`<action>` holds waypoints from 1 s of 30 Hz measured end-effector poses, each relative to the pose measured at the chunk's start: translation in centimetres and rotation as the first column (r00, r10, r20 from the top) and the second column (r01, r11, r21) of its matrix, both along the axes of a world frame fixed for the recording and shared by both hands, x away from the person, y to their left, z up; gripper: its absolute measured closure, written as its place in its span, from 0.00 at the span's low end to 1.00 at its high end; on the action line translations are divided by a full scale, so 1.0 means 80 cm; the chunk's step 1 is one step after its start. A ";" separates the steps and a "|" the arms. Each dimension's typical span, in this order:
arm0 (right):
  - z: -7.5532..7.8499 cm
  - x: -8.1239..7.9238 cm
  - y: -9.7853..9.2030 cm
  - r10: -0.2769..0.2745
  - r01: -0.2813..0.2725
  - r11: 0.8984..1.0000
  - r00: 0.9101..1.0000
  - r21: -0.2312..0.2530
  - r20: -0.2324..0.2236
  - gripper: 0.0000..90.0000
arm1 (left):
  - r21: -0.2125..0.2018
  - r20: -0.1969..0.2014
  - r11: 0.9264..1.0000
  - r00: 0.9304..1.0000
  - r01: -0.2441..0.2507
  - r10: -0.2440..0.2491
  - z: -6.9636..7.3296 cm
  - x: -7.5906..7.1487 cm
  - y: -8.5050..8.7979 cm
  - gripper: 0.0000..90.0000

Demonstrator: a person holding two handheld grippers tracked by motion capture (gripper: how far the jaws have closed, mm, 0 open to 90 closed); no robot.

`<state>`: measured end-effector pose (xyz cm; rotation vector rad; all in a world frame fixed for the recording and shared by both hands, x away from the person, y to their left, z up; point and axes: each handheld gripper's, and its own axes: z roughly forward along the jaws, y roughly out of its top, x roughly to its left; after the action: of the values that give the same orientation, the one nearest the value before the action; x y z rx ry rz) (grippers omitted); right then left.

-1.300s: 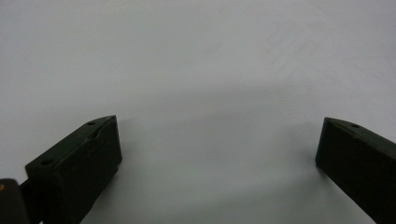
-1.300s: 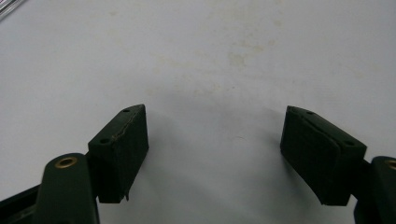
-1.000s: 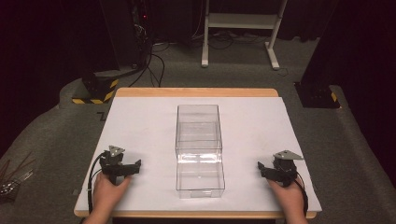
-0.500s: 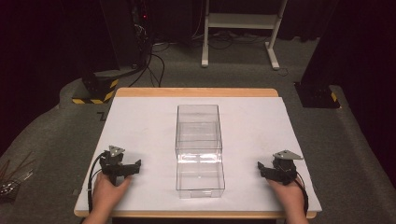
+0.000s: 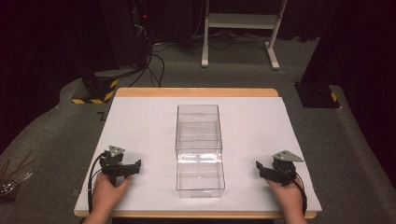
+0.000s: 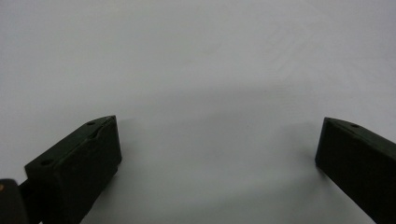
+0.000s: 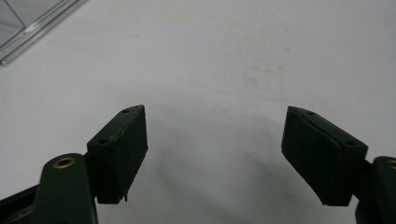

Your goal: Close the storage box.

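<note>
A clear plastic box (image 5: 199, 147) is sitting in the middle of the white table (image 5: 140, 121), its near end reaching close to the front edge and bare surface lying open on both sides. The left gripper (image 5: 132, 168) is resting near the front left corner, well apart from the box, jaws spread wide over bare table. The right gripper (image 5: 261, 169) is resting near the front right, also spread and holding nothing, the box's corner (image 7: 28, 23) lying just ahead.
</note>
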<state>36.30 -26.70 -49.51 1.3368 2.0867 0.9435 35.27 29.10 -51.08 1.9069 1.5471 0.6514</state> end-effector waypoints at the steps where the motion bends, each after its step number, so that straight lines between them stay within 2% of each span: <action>1: 0.001 -0.001 0.001 0.006 -0.006 1.000 1.000 0.001 0.009 0.26 | 0.000 0.000 1.000 1.000 0.000 0.000 0.000 0.000 0.000 0.01; 13: 0.010 -0.015 0.010 0.034 -0.035 0.999 0.999 0.039 0.034 0.24 | 0.001 -0.002 1.000 1.000 0.001 -0.001 0.000 0.000 0.000 0.01; 30: 0.017 -0.031 0.024 0.078 -0.081 0.996 0.995 0.045 0.058 0.23 | 0.000 -0.002 1.000 1.000 0.001 -0.001 0.000 0.000 0.000 0.01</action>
<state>33.81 -24.77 -48.13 1.2436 2.1003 1.0580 35.27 29.12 -51.06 1.9096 1.5470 0.6491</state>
